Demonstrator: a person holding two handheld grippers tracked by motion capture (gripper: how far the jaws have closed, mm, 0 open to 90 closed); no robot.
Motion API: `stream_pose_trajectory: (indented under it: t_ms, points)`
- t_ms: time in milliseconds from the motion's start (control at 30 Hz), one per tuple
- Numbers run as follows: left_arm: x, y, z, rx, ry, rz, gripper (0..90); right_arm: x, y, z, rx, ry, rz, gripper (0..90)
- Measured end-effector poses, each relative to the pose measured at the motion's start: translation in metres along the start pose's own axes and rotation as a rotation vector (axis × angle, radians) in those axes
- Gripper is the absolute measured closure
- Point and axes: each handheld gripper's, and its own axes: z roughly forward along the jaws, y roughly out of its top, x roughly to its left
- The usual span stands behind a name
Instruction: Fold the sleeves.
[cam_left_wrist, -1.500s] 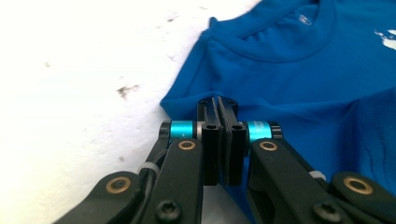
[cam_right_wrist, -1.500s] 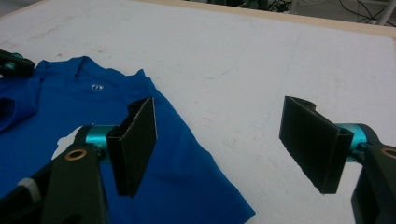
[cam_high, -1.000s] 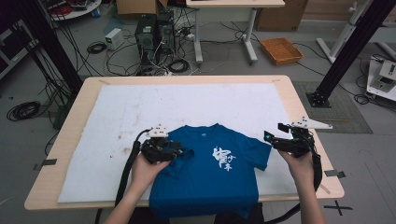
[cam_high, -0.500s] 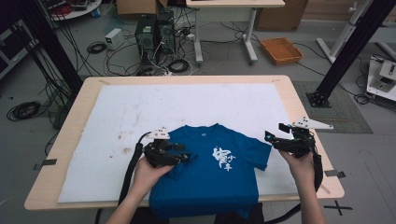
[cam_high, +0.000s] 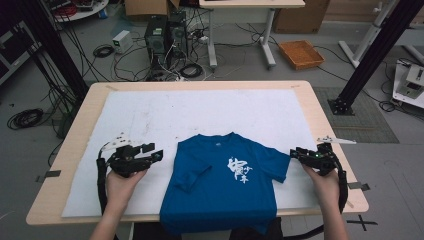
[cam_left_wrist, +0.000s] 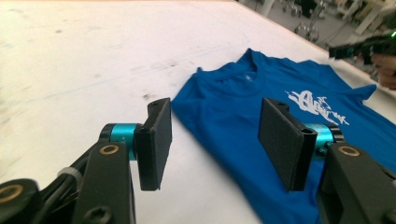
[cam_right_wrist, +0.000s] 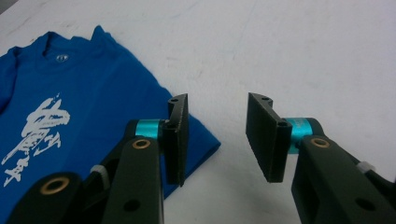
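A blue T-shirt (cam_high: 225, 195) with white lettering lies face up on the white mat (cam_high: 200, 110), its hem over the table's near edge. Its left sleeve (cam_high: 192, 175) is folded inward onto the body. My left gripper (cam_high: 154, 150) rests on the mat left of the shirt. Its jaws have just been opening and stand open (cam_left_wrist: 215, 135), with nothing between them and the shirt's edge (cam_left_wrist: 261, 102) beyond. My right gripper (cam_high: 296, 152) is low at the right sleeve's tip (cam_right_wrist: 201, 140). Its jaws (cam_right_wrist: 217, 135) have just been closing and hold nothing.
The mat covers most of a wooden table (cam_high: 80, 120). The other gripper (cam_left_wrist: 359, 46) shows far off in the left gripper view. Behind the table, computers (cam_high: 165, 35), cables, a desk and an orange tray (cam_high: 301, 52) stand on the floor. A black stand (cam_high: 350, 95) is at the right.
My left gripper has moved left off the shirt, opening, and the left sleeve now lies folded inward. My right gripper has sunk toward the right sleeve with its jaws narrowing.
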Motion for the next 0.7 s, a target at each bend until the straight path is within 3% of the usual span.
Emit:
stream_pose_trajectory:
  t_ms: [67, 200, 233, 267, 367, 467, 533, 600, 633, 667, 700]
  points:
    - [0.007, -0.006, -0.007, -0.009, 0.0, -0.026, 44.6, 0.002, 0.0, 0.006, 0.025, -0.009, -0.019, 62.0]
    - [0.017, -0.012, -0.01, 0.005, 0.041, -0.034, 44.7, 0.007, 0.0, 0.012, 0.052, -0.037, -0.056, 67.6]
    - [0.018, -0.013, -0.01, 0.011, 0.052, -0.03, 44.7, 0.008, 0.0, 0.013, 0.051, -0.05, -0.076, 70.6]
    - [0.019, -0.015, -0.008, 0.032, 0.065, -0.019, 44.7, 0.01, -0.001, 0.013, 0.062, -0.049, -0.076, 80.2]
    - [0.019, -0.016, -0.006, 0.058, 0.076, -0.005, 44.7, 0.013, -0.001, 0.012, 0.063, -0.041, -0.101, 88.2]
    - [0.022, -0.019, -0.003, 0.078, 0.078, -0.004, 44.7, 0.02, 0.006, 0.002, 0.016, -0.017, -0.101, 88.7]
    - [0.024, -0.022, -0.001, 0.094, 0.086, 0.004, 44.7, 0.03, 0.012, -0.005, -0.018, 0.01, -0.106, 88.8]
    - [0.027, -0.022, 0.0, 0.102, 0.084, -0.016, 44.7, 0.036, 0.015, -0.008, -0.033, 0.018, -0.116, 88.8]
    - [0.027, -0.022, 0.0, 0.102, 0.084, -0.02, 44.7, 0.053, 0.021, -0.011, -0.05, 0.038, -0.138, 88.9]
    - [0.027, -0.022, 0.0, 0.097, 0.084, -0.026, 44.7, 0.053, 0.021, -0.011, -0.05, 0.038, -0.138, 88.9]
    - [0.028, -0.022, 0.0, 0.097, 0.083, -0.027, 44.7, 0.073, 0.027, -0.011, -0.042, 0.046, -0.161, 88.9]
